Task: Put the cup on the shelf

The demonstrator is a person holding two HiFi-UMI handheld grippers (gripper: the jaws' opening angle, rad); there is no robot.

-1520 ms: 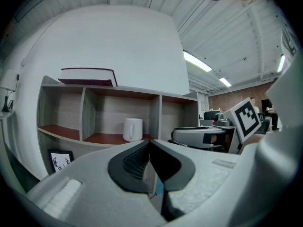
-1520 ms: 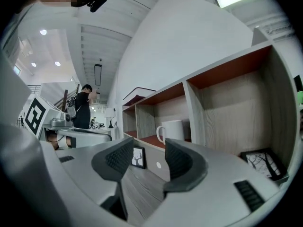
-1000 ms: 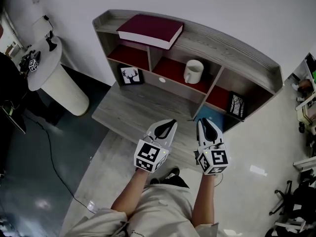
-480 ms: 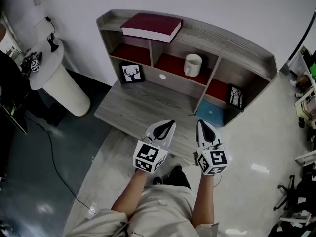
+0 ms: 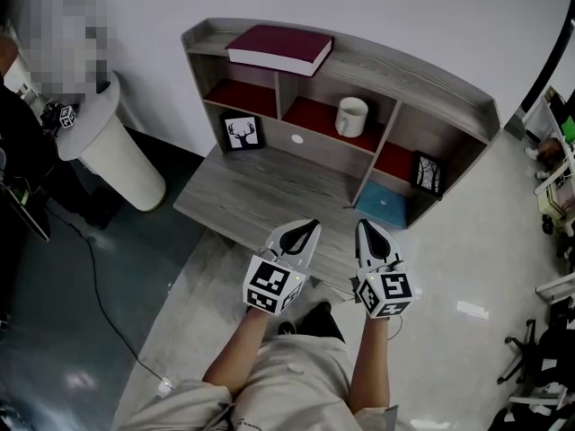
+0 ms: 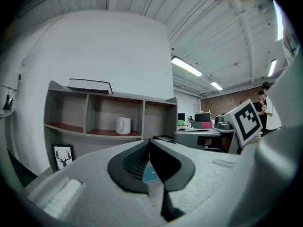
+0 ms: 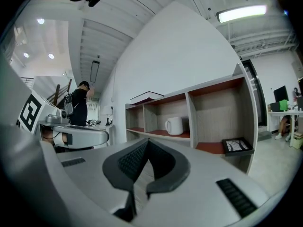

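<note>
cup (image 5: 351, 116) upright in the shelf's (image 5: 406, 81) middle compartment; left gripper (image 5: 312, 224) and right gripper (image 5: 364, 224) both closed, empty, near the worktop's (image 5: 260, 196) front edge.

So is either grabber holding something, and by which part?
Nothing is held. The left gripper and right gripper are both shut on nothing; the cup stands on the shelf, untouched.

L gripper (image 5: 312, 224) & R gripper (image 5: 361, 224): pale grey speckled plastic shells, tapering to a point at the front, w/ black ribbed pads (image 6: 134, 161) inside. Each has a white cube (image 5: 271, 285) at the back w/ black square markers. Person: pale clothes (image 5: 287, 375), bare forearms (image 5: 235, 359), dark shoes (image 5: 316, 320).
</note>
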